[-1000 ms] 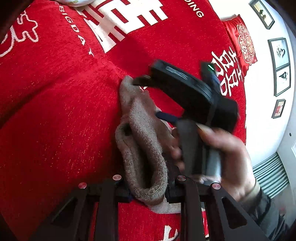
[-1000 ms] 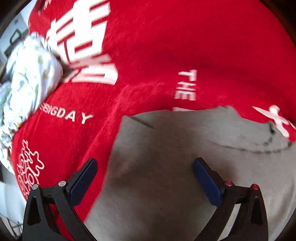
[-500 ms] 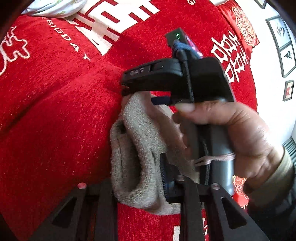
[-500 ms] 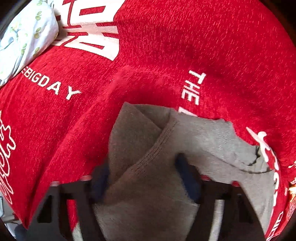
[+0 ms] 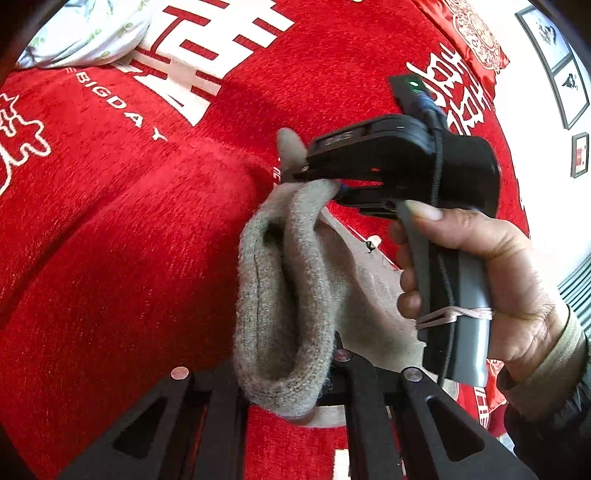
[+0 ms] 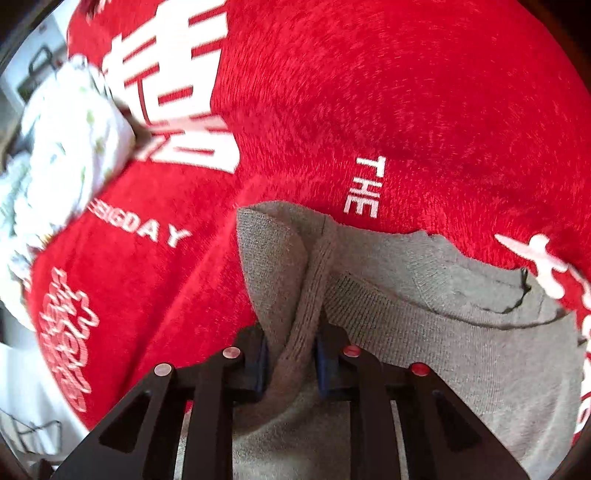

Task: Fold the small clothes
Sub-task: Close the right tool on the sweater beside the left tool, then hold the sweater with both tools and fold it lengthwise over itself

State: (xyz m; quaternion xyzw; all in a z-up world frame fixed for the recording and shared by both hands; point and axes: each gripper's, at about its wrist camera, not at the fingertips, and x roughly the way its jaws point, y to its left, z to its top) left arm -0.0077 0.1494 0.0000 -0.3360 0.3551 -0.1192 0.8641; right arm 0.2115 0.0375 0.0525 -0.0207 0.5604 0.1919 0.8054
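A small grey-brown knitted garment (image 5: 280, 295) lies bunched on a red blanket (image 5: 122, 240). My left gripper (image 5: 284, 373) is shut on its thick rolled edge at the bottom of the left wrist view. My right gripper (image 5: 332, 186), held in a hand, is shut on the garment's far edge and lifts it a little. In the right wrist view the right gripper (image 6: 290, 363) pinches a ribbed fold of the garment (image 6: 424, 332), whose rest spreads flat to the right.
The red blanket (image 6: 369, 92) carries white characters and lettering. A white floral cloth (image 5: 92, 33) lies at the far left, also in the right wrist view (image 6: 66, 147). A white wall with framed pictures (image 5: 569, 74) stands at the right.
My right gripper came down over the garment, closed on its edge and now lifts a fold. My left gripper kept its hold on the rolled edge.
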